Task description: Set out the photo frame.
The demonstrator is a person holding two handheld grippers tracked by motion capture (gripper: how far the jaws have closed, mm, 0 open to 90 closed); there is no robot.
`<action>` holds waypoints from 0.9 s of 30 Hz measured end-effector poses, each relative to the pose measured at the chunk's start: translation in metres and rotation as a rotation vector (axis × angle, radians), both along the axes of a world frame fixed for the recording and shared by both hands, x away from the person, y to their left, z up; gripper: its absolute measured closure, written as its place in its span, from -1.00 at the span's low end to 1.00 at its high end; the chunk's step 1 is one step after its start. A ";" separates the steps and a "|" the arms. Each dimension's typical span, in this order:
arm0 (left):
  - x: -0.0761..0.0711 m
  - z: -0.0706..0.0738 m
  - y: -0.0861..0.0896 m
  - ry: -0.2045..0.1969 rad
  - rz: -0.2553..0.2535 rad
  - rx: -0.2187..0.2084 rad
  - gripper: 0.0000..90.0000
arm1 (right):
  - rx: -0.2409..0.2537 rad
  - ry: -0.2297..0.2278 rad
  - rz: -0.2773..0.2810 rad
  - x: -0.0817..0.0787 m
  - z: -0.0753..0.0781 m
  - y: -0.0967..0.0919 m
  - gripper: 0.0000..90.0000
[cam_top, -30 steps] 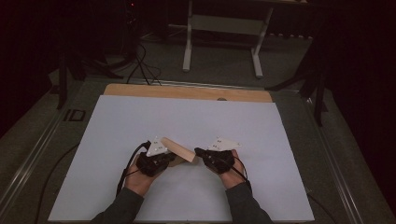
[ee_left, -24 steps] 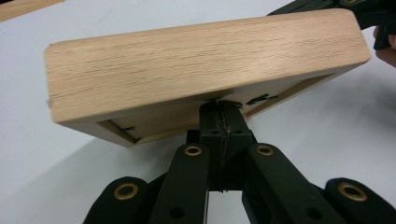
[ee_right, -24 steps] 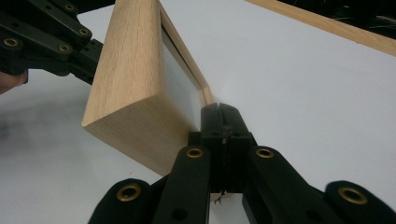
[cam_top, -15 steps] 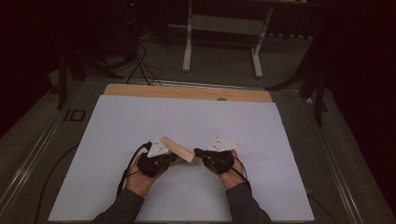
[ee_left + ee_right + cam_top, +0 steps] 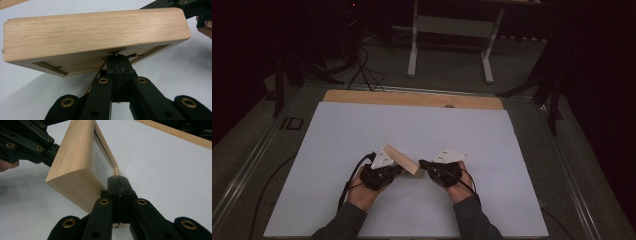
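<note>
My left tongs [image 5: 117,58] are pinched shut on the back lip of a wooden frame [image 5: 404,161]; my right tongs [image 5: 117,181] are clamped on its front rim. The frame hangs between them, tilted, above the near middle of the white tabletop [image 5: 412,130]. Its long axis runs from one tong to the other, so I judge both hands must move together.

A dim room: white-legged stand [image 5: 451,42] on grey floor [image 5: 387,70] behind the white-topped table [image 5: 412,125].
</note>
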State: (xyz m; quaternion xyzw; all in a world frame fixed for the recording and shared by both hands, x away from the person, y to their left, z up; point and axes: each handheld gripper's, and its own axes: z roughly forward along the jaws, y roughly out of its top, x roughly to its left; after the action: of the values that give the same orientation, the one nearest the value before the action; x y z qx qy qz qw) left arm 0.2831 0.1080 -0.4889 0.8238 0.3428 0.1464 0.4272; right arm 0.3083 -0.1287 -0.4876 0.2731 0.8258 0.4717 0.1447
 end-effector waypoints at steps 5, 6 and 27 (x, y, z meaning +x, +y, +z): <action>0.000 0.000 0.000 0.001 0.000 -0.001 0.98 | -0.003 -0.002 0.006 -0.001 0.000 0.000 0.99; 0.000 0.000 0.000 0.001 0.000 -0.001 0.98 | -0.003 -0.003 0.008 -0.001 0.000 0.000 0.99; 0.003 -0.001 0.004 0.003 0.023 0.000 0.98 | -0.011 -0.005 0.044 -0.005 0.001 0.005 0.99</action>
State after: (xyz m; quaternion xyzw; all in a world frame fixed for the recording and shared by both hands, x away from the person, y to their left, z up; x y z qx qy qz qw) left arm 0.2864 0.1117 -0.4900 0.8199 0.3531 0.1500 0.4249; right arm 0.3033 -0.1240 -0.4868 0.2527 0.8338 0.4711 0.1379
